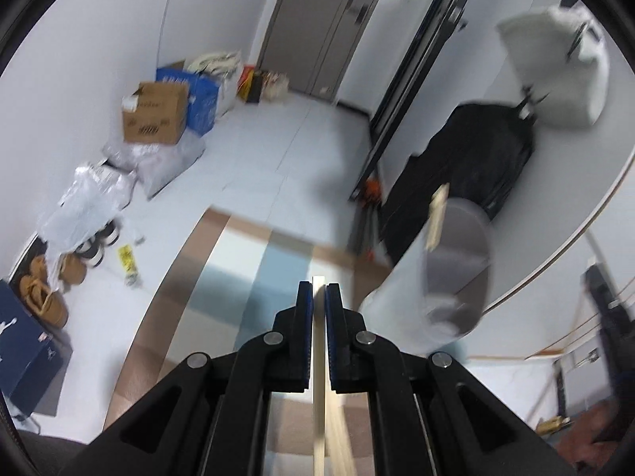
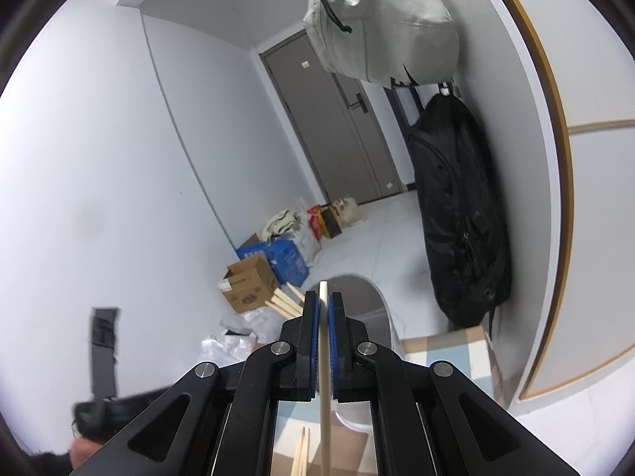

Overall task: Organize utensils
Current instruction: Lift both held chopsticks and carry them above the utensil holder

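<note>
1. The left gripper (image 1: 318,297) has its blue-padded jaws closed down on a pale wooden chopstick (image 1: 318,377), which runs straight down the gap between the pads towards 6 o'clock in the left wrist view; this view is blurred.
2. The right gripper (image 2: 324,307) is likewise clamped tight on a second wooden chopstick (image 2: 324,377), whose rounded tip pokes out just past the fingertips at 12 o'clock.
3. A grey cylindrical holder (image 1: 456,261) sits at about 2 o'clock from the left gripper, with several chopsticks in the holder (image 1: 436,218) sticking out of its mouth.
4. In the right wrist view the same holder's grey rim (image 2: 373,297) arcs just behind the fingertips, and the stored sticks fan out at 10 o'clock.
5. Two loose chopsticks (image 2: 301,452) lie on the checked tablecloth (image 2: 456,353) at 6 o'clock, under the right gripper.
6. Beyond the table, a cardboard box (image 1: 154,113) and a blue box (image 1: 202,99) stand against the white wall at about 10 o'clock from the left gripper.
7. A black bag (image 2: 456,218) and a grey bag (image 2: 381,27) hang on the wall between 12 and 2 o'clock from the right gripper.
</note>
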{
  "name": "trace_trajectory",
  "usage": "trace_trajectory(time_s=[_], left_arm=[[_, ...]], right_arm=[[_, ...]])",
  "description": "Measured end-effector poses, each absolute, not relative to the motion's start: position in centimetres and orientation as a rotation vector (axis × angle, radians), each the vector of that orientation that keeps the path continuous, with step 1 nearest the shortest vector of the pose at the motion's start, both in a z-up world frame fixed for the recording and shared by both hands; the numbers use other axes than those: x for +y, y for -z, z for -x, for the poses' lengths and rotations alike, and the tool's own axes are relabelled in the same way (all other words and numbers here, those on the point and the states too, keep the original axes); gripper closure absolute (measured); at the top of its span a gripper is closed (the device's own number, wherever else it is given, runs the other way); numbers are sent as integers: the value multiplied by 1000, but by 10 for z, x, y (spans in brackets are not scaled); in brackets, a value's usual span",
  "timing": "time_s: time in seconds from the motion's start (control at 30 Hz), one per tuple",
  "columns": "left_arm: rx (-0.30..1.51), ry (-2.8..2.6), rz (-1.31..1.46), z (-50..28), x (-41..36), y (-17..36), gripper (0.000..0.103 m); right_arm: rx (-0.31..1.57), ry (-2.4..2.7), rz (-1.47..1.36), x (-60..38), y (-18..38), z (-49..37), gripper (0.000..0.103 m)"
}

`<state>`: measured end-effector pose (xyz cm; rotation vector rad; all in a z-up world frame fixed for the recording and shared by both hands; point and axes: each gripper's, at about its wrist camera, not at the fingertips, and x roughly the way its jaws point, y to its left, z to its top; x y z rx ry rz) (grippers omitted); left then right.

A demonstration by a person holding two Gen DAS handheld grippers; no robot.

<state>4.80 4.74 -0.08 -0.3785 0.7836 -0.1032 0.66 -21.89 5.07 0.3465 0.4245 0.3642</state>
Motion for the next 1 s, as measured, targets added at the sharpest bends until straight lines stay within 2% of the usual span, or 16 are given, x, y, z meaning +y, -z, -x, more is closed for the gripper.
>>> trace_trajectory(time_s=[0.5, 1.0], left_arm=[[414, 313, 384, -95, 12, -104, 101], [297, 296, 347, -136, -5, -100, 101]], right_arm=[[281, -412, -277, -213, -123, -49, 99], [188, -378, -270, -211, -122, -124, 99]])
